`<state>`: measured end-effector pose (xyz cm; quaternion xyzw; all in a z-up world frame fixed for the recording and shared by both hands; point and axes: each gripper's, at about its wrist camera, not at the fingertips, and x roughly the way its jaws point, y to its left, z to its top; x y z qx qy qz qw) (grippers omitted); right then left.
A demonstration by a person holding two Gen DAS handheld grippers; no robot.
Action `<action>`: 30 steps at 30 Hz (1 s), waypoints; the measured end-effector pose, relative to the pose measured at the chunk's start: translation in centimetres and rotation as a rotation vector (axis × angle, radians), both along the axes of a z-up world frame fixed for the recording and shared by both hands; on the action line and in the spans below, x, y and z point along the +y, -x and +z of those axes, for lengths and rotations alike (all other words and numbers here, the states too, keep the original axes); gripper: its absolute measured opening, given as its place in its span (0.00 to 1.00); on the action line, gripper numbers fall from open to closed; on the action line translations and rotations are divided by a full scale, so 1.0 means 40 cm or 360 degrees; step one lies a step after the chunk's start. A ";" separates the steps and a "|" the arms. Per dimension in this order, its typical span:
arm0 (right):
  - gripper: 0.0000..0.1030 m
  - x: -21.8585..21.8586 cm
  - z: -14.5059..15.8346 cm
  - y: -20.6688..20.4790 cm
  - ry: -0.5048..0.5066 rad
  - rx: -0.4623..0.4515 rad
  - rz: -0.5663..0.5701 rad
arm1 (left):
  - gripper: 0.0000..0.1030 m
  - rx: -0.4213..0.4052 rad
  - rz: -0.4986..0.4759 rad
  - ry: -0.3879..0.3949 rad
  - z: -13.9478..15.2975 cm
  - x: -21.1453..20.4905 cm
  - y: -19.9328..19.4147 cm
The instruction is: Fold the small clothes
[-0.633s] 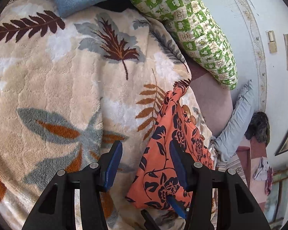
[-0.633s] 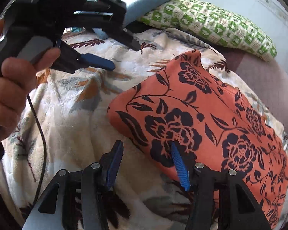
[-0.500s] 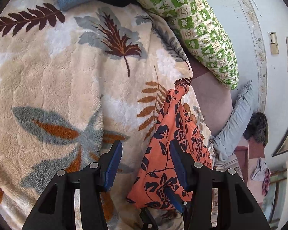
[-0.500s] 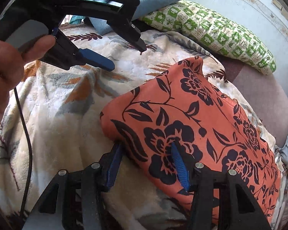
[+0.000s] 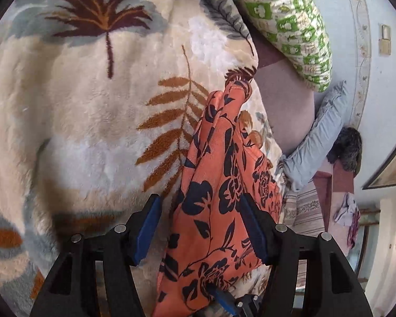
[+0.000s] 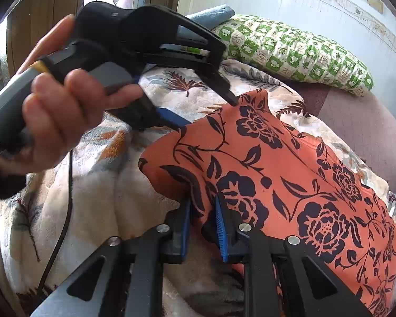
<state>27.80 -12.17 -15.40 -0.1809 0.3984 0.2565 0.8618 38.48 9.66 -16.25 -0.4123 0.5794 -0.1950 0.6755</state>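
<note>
The orange floral garment [image 6: 290, 174] lies on the leaf-patterned blanket [image 5: 79, 121] toward the bed's right side, its far corner near the green checked pillow [image 6: 298, 50]. The right hand-held gripper [image 6: 203, 227] has just been closing and now pinches the garment's near edge. The left hand-held gripper [image 5: 200, 227] has just been opening; its jaws stand wide astride the cloth's left edge, with bare blanket stretching leftward

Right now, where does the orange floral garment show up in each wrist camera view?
Left wrist: orange floral garment runs from bottom centre up toward the middle, between the open fingers.
Right wrist: it fills the centre and lower right.
Shared landmark: the green checked pillow, beyond the garment in both.
</note>
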 end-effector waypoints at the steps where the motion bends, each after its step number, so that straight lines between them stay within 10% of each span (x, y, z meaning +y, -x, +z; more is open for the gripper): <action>1: 0.43 0.005 0.000 0.012 0.0031 -0.0043 0.0007 | 0.59 0.0012 -0.0046 -0.0022 -0.004 -0.012 -0.023; 3: 0.54 0.019 -0.003 0.036 0.0075 -0.0109 0.0055 | 0.59 0.0013 -0.0121 -0.0024 -0.003 -0.025 -0.063; 9: 0.44 0.072 -0.046 0.001 0.0266 -0.0171 0.0080 | 0.57 0.0038 -0.0284 -0.0114 -0.007 -0.058 -0.153; 11: 0.17 0.059 -0.034 -0.025 0.0188 -0.0134 0.0060 | 0.46 0.0014 -0.0345 -0.0168 0.004 -0.083 -0.167; 12: 0.15 0.044 -0.021 -0.033 0.0130 -0.0118 0.0039 | 0.20 0.0021 -0.0377 -0.0176 0.005 -0.096 -0.172; 13: 0.14 0.027 -0.005 -0.035 0.0074 -0.0112 0.0024 | 0.16 0.0024 -0.0388 -0.0163 0.009 -0.108 -0.172; 30: 0.10 -0.454 0.181 0.044 -0.0572 0.0017 -0.0495 | 0.16 -0.0211 -0.0411 -0.0201 0.276 -0.464 -0.027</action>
